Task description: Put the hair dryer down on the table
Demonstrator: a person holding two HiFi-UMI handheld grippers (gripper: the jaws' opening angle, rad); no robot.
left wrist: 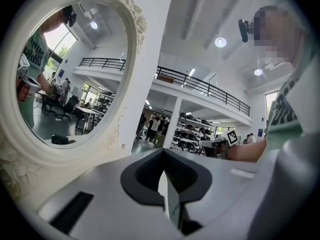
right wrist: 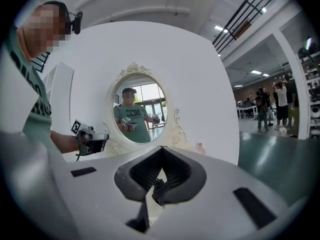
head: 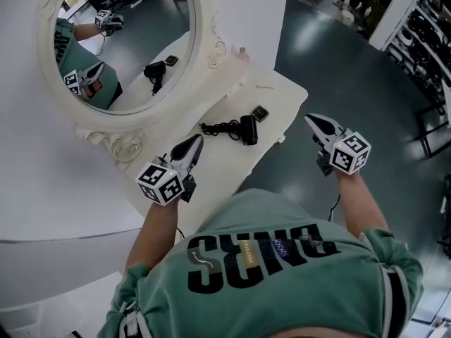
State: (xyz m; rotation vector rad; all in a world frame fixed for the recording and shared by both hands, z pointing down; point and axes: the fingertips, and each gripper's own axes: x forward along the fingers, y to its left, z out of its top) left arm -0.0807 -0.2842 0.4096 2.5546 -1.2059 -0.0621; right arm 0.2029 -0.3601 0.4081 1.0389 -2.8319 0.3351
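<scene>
The hair dryer (head: 248, 129) lies on the surface (head: 276, 89) below the mirror (head: 200, 39), and with left tool (head: 196, 141) and right tool (head: 310, 118) both pressed together and empty, a careless sweep might snag its cord (head: 215, 127).

The mirror (head: 203, 41) runs past the top edge.

The hair dryer (head: 248, 129) lies on the table (head: 271, 90), its cord (head: 217, 127) trailing left. A small square device (head: 260, 113) sits just behind it. The mirror (head: 123, 44) stands along the table's left side.
</scene>
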